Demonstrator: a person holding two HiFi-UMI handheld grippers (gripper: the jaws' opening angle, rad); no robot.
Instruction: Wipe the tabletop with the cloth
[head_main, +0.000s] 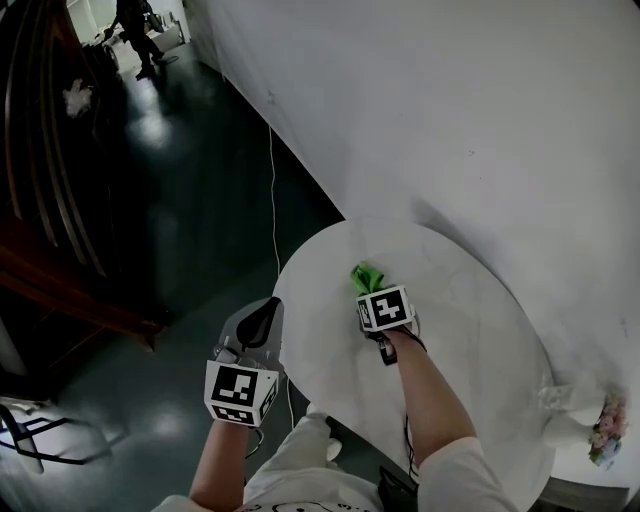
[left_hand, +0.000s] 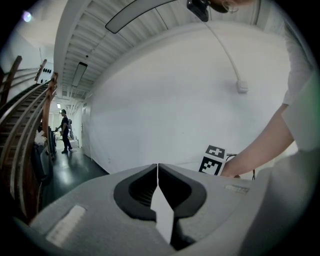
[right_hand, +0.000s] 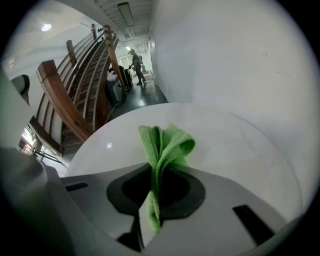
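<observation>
Your right tongs (right_hand: 159, 169) are pinching the cloth (right_hand: 167, 142), so the cloth is right there in the jaws and not lying loose. It is green and folded into a thin bunch. The bunch stands on its edge between the jaws. Its long way runs the same way the tongs point: a tail hangs back inside the jaws, and the puffy end sticks out past the tips, pointing away from you. The table (head_main: 480, 330) is white and round, and it lies under those tongs. A little of it is ahead of the tips and much more spreads out to their right. I cannot tell if the puffy end is touching the top or is just above it. Your left tongs (head_main: 262, 318) are pressed together with nothing in them. They sit to the left of the right tongs, off the table's rim, over the dark floor (head_main: 170, 200). So the right tongs are the ones for this job. I think the next move is to press the puffy end down flat on the table and slide it to the right, where most of the table is.
</observation>
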